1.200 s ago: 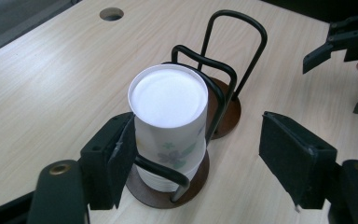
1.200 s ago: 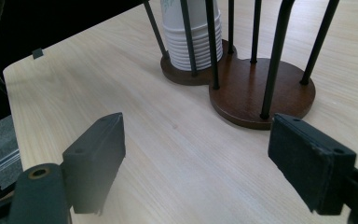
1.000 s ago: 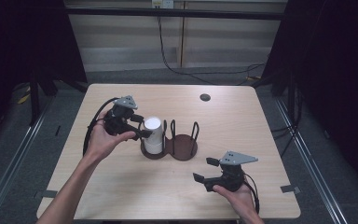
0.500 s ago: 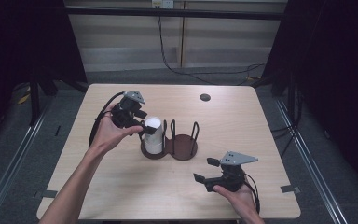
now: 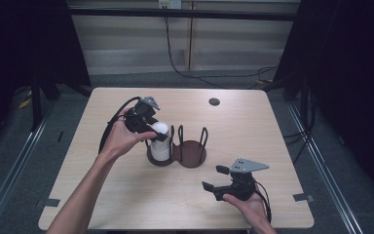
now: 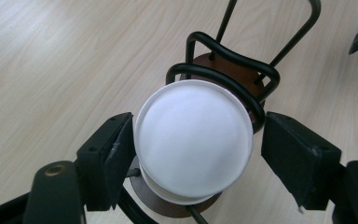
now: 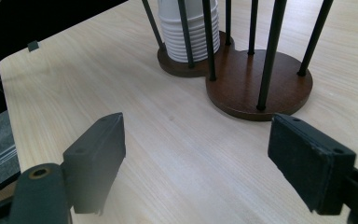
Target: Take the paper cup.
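A stack of white paper cups (image 5: pixel 160 144) stands upside down in the left ring of a dark brown two-ring wire holder (image 5: pixel 191 155). My left gripper (image 5: pixel 154 131) comes down over the stack from the left. In the left gripper view the top cup (image 6: pixel 193 154) lies between the jaws of the left gripper (image 6: pixel 196 135). The jaws have just been closing; the left pad (image 6: pixel 121 144) is at the cup's rim, and the right pad (image 6: pixel 284 144) stands clear of it. My right gripper (image 5: pixel 215 178) rests open near the table's front right, with the holder (image 7: pixel 261 88) and the cups (image 7: pixel 189 28) ahead of its jaws (image 7: pixel 196 154).
A small dark disc (image 5: pixel 214 101) lies on the wooden table (image 5: pixel 272 126) near its far edge. The holder's right ring has nothing in it, and its black wire uprights (image 6: pixel 223 70) rise close to the cup stack.
The left hand has moved right, from beside the cup stack to over it, so its jaws now straddle the top cup. The right hand has stayed put.
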{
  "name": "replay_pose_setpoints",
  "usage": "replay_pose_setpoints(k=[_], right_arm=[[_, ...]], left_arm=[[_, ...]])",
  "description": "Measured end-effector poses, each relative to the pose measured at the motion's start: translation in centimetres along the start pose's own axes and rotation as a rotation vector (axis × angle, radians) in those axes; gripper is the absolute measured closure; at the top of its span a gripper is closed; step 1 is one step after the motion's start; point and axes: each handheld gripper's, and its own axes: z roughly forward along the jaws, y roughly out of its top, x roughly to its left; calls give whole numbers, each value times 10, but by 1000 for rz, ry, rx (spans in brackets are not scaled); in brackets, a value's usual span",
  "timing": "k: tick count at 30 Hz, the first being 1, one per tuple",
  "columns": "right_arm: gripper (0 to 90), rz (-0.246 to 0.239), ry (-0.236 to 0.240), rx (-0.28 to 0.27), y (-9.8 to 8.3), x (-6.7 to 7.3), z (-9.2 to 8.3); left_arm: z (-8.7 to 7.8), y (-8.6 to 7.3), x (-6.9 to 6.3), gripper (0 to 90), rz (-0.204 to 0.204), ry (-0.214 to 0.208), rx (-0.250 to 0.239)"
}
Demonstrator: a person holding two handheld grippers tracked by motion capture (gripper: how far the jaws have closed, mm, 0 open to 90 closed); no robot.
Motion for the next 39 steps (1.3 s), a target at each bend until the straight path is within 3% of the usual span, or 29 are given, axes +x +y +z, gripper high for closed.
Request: replay_pose_setpoints(k=[7,8,11,16,21,23,29,31,33,39], right_arm=[[187,-2,3,2,0,0,0],[187,1,3,2,0,0,0],[187,7,4,4,-1,-1,1],[187,10,5,6,-1,-1,2],[187,11,4,7,-1,-1,2],[187,12,4,9,-1,-1,2],[187,13,5,9,-1,0,2],[187,13,5,9,-1,-1,2],[187,13,5,10,-1,-1,2],[187,9,5,12,-1,-1,3]], left_arm=[[3,0,2,273,-1,-10,19],[4,1,1,276,-7,-5,22],[3,2,2,303,26,8,55],[5,2,1,302,9,31,59],[7,3,2,332,21,18,78],[8,3,0,336,0,28,66],[5,5,-1,341,-4,35,52],[3,5,0,342,16,35,60],[2,5,0,344,-3,31,43],[-5,5,1,348,5,26,29]])
